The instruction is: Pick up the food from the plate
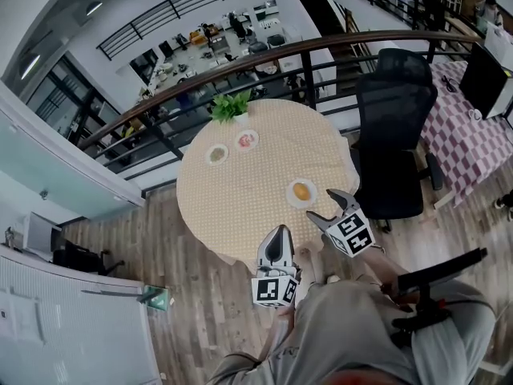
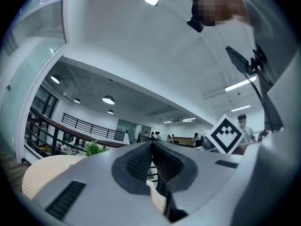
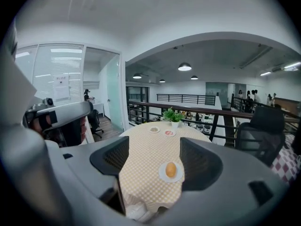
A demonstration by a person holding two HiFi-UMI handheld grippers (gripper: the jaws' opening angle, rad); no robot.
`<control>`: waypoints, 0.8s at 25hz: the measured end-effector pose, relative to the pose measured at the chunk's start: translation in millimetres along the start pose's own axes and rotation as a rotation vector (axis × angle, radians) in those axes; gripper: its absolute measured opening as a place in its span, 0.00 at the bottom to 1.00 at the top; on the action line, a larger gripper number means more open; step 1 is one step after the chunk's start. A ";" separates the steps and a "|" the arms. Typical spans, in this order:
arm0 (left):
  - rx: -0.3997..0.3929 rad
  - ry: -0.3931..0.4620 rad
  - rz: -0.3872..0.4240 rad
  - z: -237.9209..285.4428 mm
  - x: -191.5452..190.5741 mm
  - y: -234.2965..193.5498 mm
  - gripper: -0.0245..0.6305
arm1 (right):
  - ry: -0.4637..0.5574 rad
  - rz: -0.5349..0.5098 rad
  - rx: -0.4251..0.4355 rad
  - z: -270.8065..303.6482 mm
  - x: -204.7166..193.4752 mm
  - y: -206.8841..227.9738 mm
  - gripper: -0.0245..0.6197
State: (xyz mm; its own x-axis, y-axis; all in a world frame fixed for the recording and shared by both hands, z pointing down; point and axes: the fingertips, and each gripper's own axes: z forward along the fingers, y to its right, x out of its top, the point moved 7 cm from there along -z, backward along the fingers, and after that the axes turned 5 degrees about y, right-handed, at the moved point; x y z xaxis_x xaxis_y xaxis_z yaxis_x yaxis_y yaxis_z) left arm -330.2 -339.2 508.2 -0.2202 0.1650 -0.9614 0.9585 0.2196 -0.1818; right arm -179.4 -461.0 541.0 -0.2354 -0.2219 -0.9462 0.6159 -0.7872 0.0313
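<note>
The food point(image 3: 170, 169), a small orange roll-like piece (likely light, soft, easily dented), lies at the centre of the plate point(image 3: 161, 174). It is best pinched gently across its narrow sides. The right tool point(image 1: 327, 208), near the plate, gapes empty. The left tool point(image 2: 151, 147), farther from the plate, is clenched on nothing.

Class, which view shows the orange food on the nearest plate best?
The right gripper view: the food sits centred between open jaws. The head view shows it smaller, from above. The left gripper view misses it.
</note>
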 end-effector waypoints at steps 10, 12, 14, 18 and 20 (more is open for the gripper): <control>0.014 0.015 0.001 -3.3 -0.5 -0.2 0.05 | -0.200 -0.021 0.013 56.0 -31.6 13.3 0.54; 0.024 0.014 -0.008 -6.2 -0.5 -1.8 0.05 | -0.247 -0.024 0.016 69.5 -39.6 15.2 0.54; 0.030 0.013 -0.012 -9.1 -1.6 -2.1 0.05 | -0.288 -0.025 0.024 83.3 -47.7 18.5 0.54; 0.049 0.014 -0.022 -16.5 -1.8 -5.6 0.05 | -0.356 -0.034 0.035 113.8 -61.2 21.5 0.54; 0.064 0.014 -0.026 -20.2 -1.9 -8.7 0.05 | -0.395 -0.037 0.042 129.3 -69.8 21.4 0.54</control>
State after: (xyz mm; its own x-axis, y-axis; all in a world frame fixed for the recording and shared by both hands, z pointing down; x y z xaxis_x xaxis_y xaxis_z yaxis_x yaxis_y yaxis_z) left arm -341.8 -322.0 515.8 -0.2474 0.1740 -0.9532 0.9619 0.1619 -0.2201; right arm -247.0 -536.8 649.3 -0.5329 -0.3905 -0.7507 0.5723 -0.8198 0.0202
